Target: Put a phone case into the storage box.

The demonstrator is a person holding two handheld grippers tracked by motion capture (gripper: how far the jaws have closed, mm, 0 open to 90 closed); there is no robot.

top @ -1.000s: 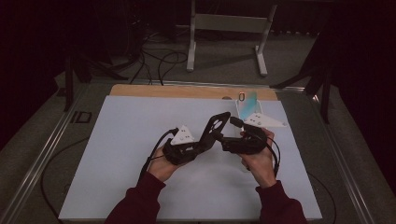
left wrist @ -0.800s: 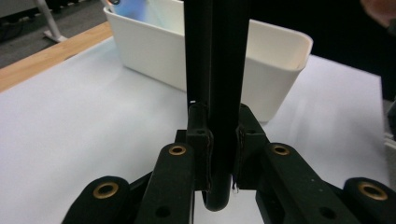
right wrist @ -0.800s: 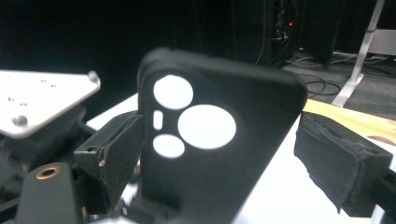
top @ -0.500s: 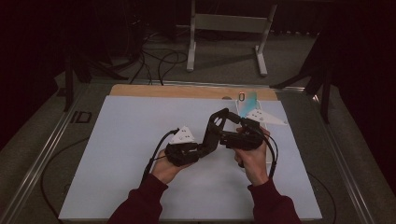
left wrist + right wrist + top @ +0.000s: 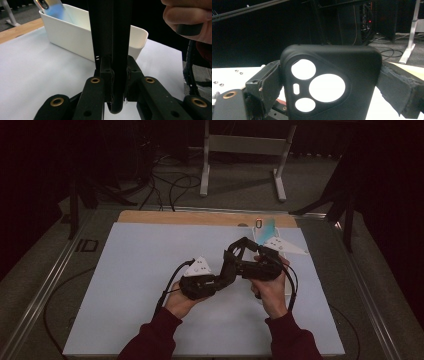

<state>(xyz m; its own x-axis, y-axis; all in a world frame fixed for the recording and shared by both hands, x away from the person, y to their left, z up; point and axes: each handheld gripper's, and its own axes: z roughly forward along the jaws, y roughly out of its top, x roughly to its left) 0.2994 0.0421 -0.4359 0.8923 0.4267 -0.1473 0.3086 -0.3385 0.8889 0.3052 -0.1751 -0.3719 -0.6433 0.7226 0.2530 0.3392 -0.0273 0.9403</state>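
Above the middle of the white surface (image 5: 150, 285) I hold a black phone case (image 5: 329, 82) pinched by both the left claw (image 5: 117, 82) and the right claw (image 5: 240, 251) — picked up, yet the phone (image 5: 264, 226) sits in the white bin (image 5: 82, 42), so fitting remains.

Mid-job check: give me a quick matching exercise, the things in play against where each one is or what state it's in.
Things:
1. black phone case
2. white bin
3. phone
4. wooden strip

Places or states:
A. along the table's far edge
B. standing inside the bin
C. clamped by both sets of jaws
D. on the white mat, beyond the case

Pairs: 1-C, 2-D, 3-B, 4-A
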